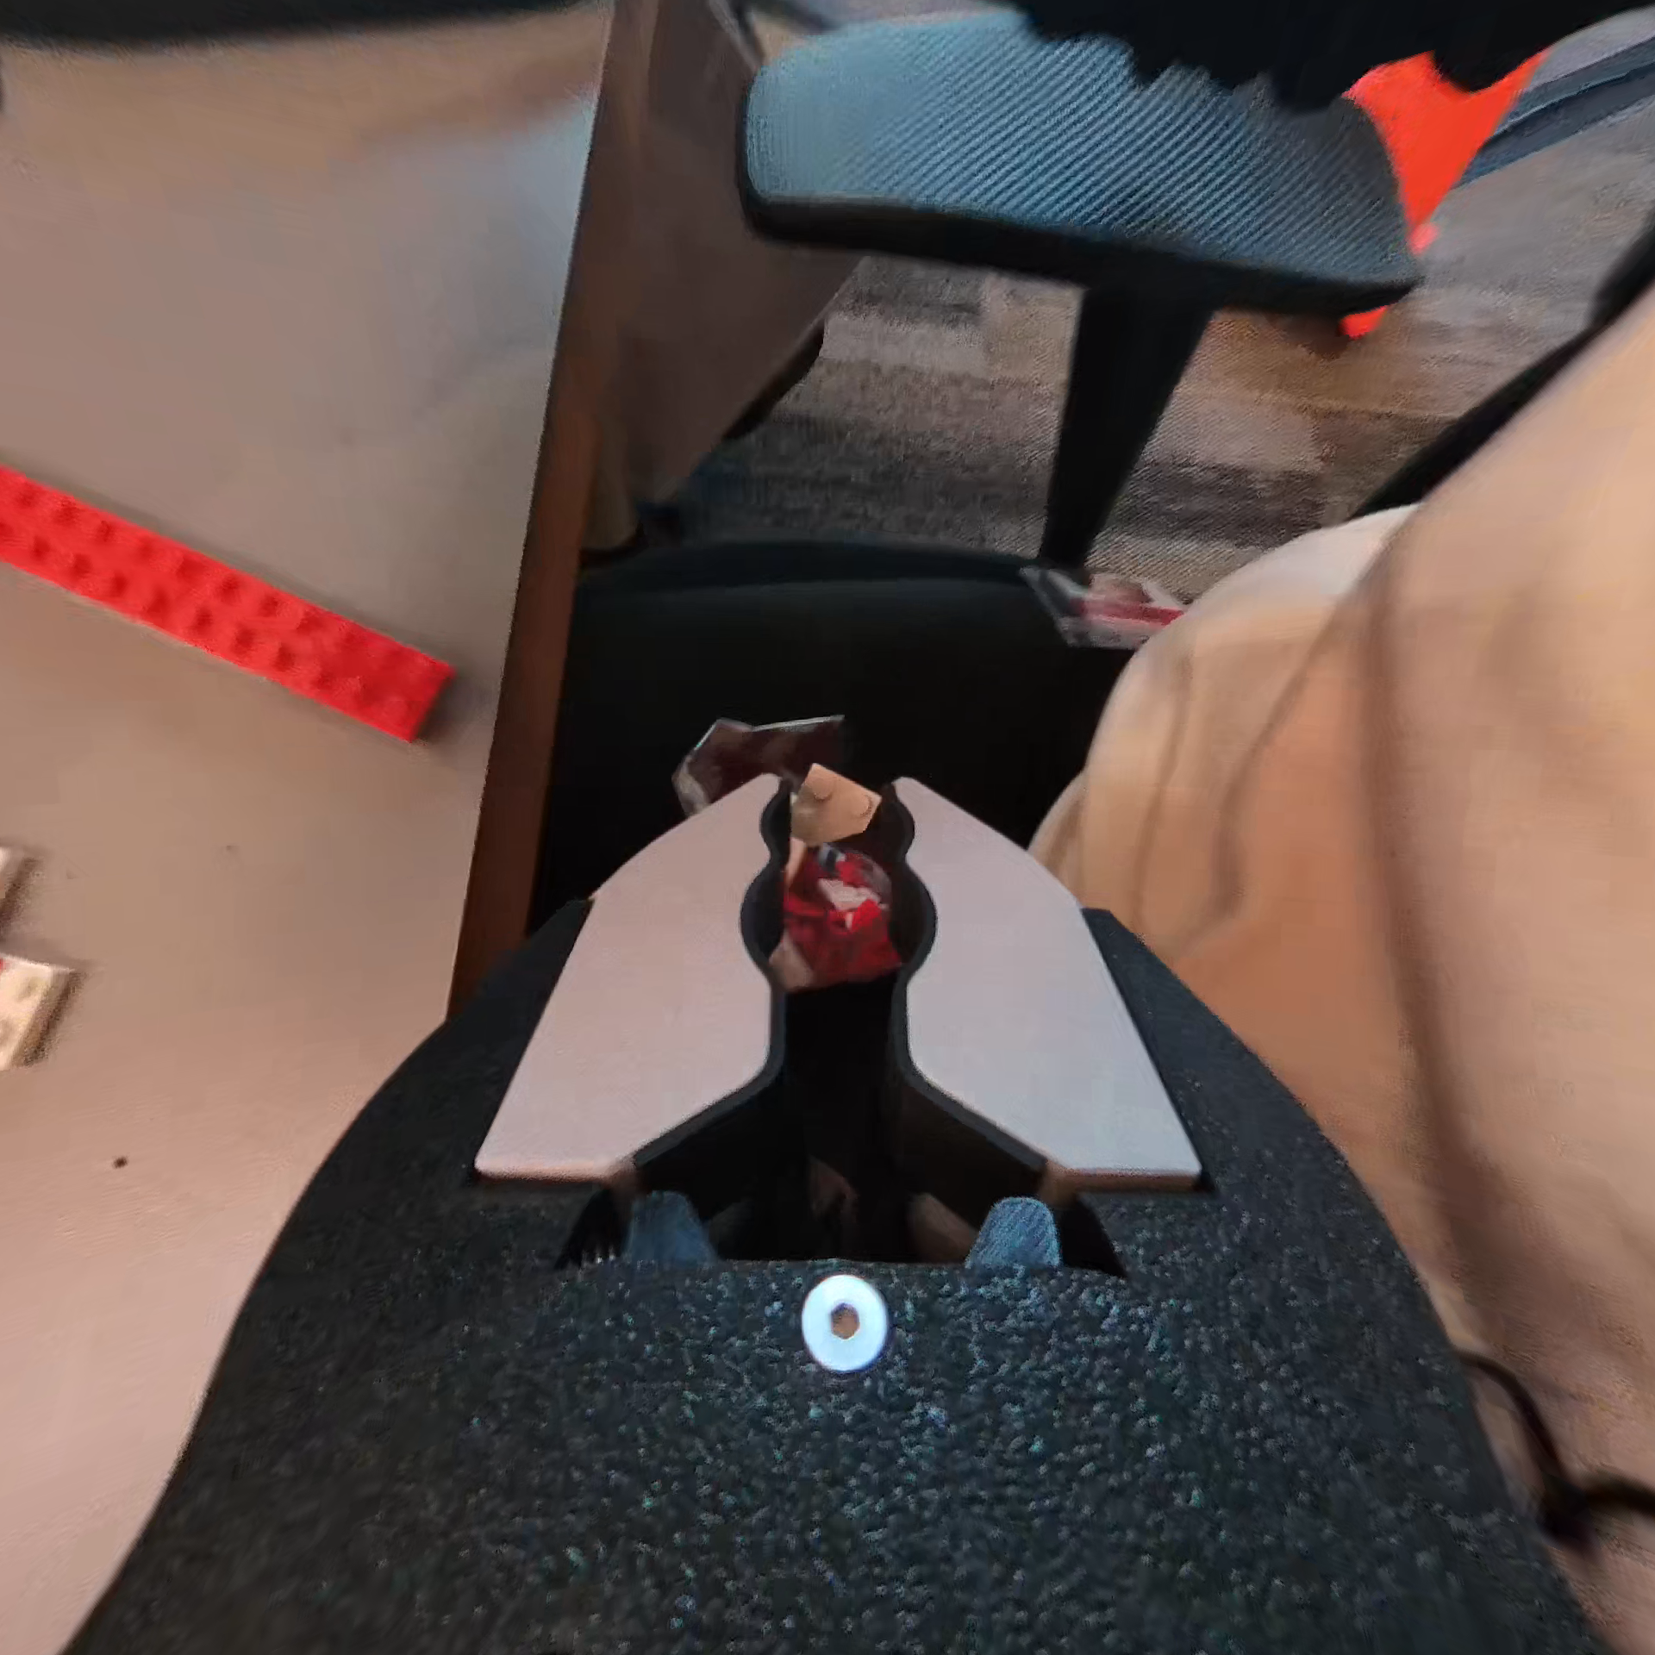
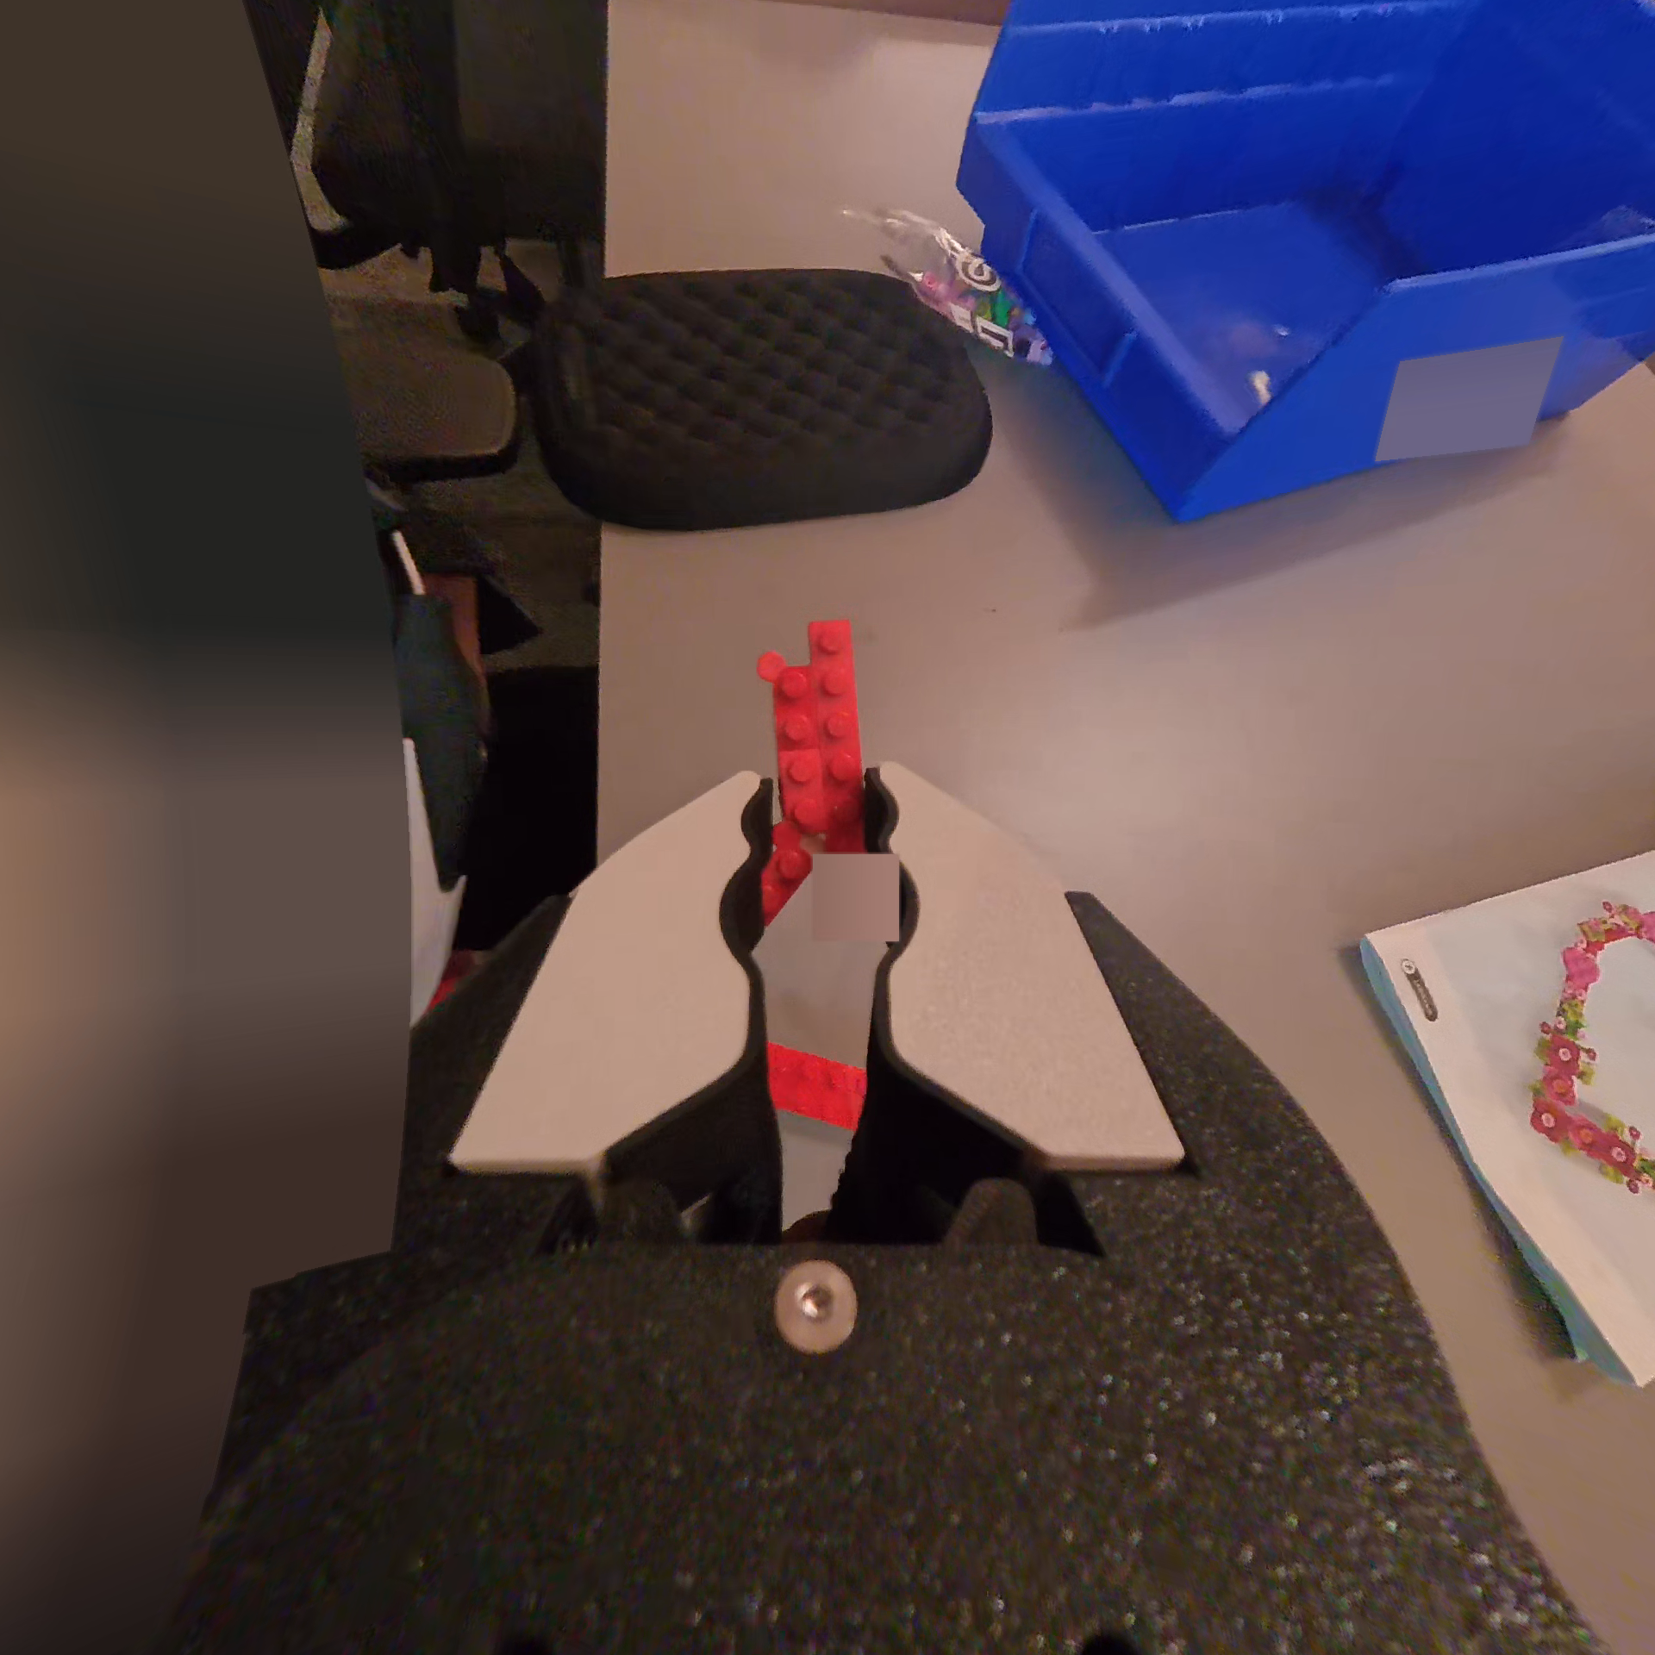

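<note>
My left gripper (image 1: 837,797) is shut on a small clear plastic bag (image 1: 833,922) with red pieces inside. It holds the bag past the table's edge, above a black chair seat (image 1: 806,645). A long red studded plate (image 1: 215,600) lies on the table to its left. My right gripper (image 2: 819,788) is shut on a cluster of narrow red studded plates (image 2: 819,716) that sticks out past the fingertips, above the grey table (image 2: 1164,761). Another red piece (image 2: 815,1084) shows lower between the fingers; I cannot tell whether it is held.
Small white bricks (image 1: 27,1012) lie at the table's left edge. A chair armrest (image 1: 1057,152), a person's beige-clad leg (image 1: 1388,896) and a second bag (image 1: 1110,609) are near the left gripper. A blue bin (image 2: 1343,251), black padded rest (image 2: 761,394), bag of coloured pieces (image 2: 967,278) and booklet (image 2: 1522,1119) lie on the table. One gripper's finger ends stand about 15 cm off the other's.
</note>
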The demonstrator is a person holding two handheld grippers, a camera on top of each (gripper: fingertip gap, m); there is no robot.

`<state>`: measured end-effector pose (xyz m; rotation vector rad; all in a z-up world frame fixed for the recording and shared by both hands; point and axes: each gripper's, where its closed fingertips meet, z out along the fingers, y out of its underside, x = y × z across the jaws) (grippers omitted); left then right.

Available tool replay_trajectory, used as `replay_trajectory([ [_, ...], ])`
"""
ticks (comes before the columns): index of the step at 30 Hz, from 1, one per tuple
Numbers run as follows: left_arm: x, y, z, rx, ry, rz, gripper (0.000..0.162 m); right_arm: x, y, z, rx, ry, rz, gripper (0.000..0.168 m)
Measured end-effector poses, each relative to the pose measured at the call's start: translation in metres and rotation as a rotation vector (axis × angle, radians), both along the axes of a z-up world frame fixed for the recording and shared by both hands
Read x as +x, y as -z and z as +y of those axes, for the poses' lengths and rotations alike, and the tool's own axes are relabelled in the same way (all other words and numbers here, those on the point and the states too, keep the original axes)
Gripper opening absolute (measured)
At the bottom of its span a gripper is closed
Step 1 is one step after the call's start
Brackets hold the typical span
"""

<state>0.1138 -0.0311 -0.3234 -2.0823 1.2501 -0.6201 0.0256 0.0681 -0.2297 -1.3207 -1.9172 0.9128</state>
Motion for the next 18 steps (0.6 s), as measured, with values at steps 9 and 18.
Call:
replay_trajectory([
  [9, -0.020, 0.012, 0.010, 0.037, -0.091, 0.046, 0.029, 0.006, 0.005, -0.005, 0.027, -0.005, -0.015, 0.019],
  [18, -0.109, -0.090, 0.059, 0.430, -0.373, -0.076, 0.032, 0.002, 0.024, -0.019, 0.313, -0.095, -0.081, 0.019],
])
